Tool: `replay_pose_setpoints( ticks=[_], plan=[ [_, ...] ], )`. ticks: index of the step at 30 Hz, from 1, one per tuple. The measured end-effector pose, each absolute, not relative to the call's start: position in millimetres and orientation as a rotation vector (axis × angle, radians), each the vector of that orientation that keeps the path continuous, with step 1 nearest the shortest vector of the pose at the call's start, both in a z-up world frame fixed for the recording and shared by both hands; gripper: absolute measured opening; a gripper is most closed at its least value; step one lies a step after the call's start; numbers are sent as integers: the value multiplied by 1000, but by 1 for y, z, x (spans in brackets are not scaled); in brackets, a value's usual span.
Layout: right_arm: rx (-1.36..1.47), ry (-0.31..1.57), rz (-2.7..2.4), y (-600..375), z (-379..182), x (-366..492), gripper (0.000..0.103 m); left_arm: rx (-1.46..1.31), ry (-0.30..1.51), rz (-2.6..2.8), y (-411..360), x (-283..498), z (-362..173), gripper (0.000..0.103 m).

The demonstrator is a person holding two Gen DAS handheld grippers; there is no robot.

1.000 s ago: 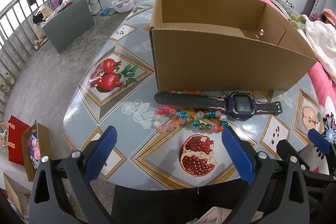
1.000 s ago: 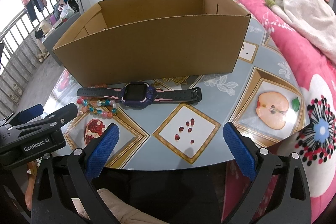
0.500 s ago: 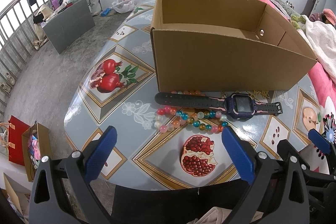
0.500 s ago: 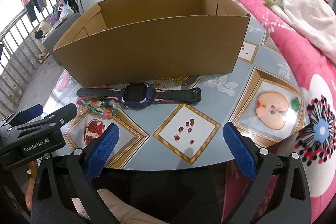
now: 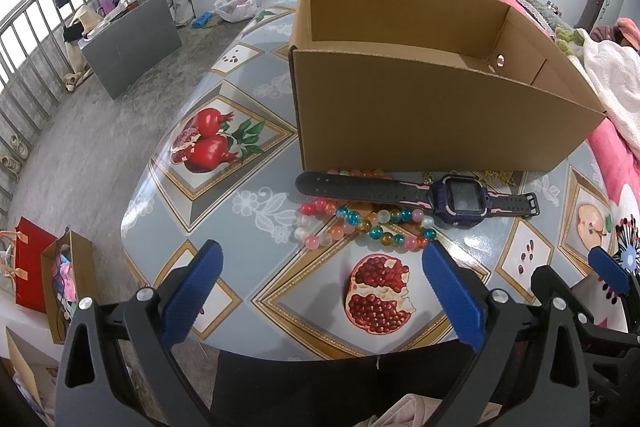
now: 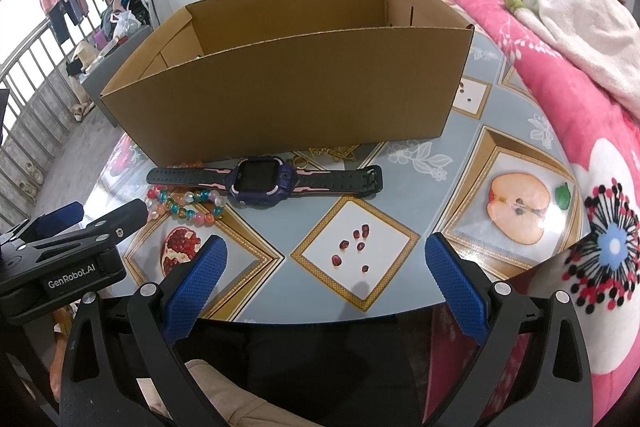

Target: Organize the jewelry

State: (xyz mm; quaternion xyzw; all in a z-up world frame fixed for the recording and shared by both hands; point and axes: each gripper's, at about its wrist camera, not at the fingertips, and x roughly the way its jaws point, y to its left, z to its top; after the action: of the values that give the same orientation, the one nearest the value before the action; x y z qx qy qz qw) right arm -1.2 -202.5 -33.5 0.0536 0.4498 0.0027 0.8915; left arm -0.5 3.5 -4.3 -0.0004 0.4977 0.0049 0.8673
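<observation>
Both grippers hang at the near edge of the desk (image 5: 224,163) with nothing in them: the left gripper (image 5: 320,291) has its blue fingers (image 5: 192,295) spread wide, and the right gripper (image 6: 324,283) is spread just as wide. Ahead of the left fingers, a little toward their right-hand pad, lies the bead bracelet (image 5: 360,225), a loop of coloured beads flat on the patterned cloth. Just beyond it, touching or nearly so, the watch (image 5: 416,193) lies stretched out with its strap flat and its face up; from the right gripper the watch (image 6: 264,181) sits ahead and to the left of the fingers. Behind the watch, against the foot of the cardboard box (image 5: 432,115), a thin gold chain (image 6: 332,153) and a second string of orange beads (image 5: 356,172) show only in part. The box stands open-topped just past all of it, likely as the place the pieces go, and what shows of its inside holds nothing. The wide spread suits a first pick; the bracelet is nearest the left fingers, and since beads may roll or slip, a pinch across the strand seems wise.
</observation>
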Motion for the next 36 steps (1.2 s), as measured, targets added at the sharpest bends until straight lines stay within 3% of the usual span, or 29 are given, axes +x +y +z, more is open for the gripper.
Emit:
replay_pose_setpoints(
  ticks=[17, 36],
  plan=[
    [149, 922, 4, -215, -31, 4, 96, 24, 1032, 0, 6, 7, -8, 97],
    [304, 895, 109, -252, -24, 94, 96, -45, 1030, 53, 55, 92, -21, 99]
  ],
)
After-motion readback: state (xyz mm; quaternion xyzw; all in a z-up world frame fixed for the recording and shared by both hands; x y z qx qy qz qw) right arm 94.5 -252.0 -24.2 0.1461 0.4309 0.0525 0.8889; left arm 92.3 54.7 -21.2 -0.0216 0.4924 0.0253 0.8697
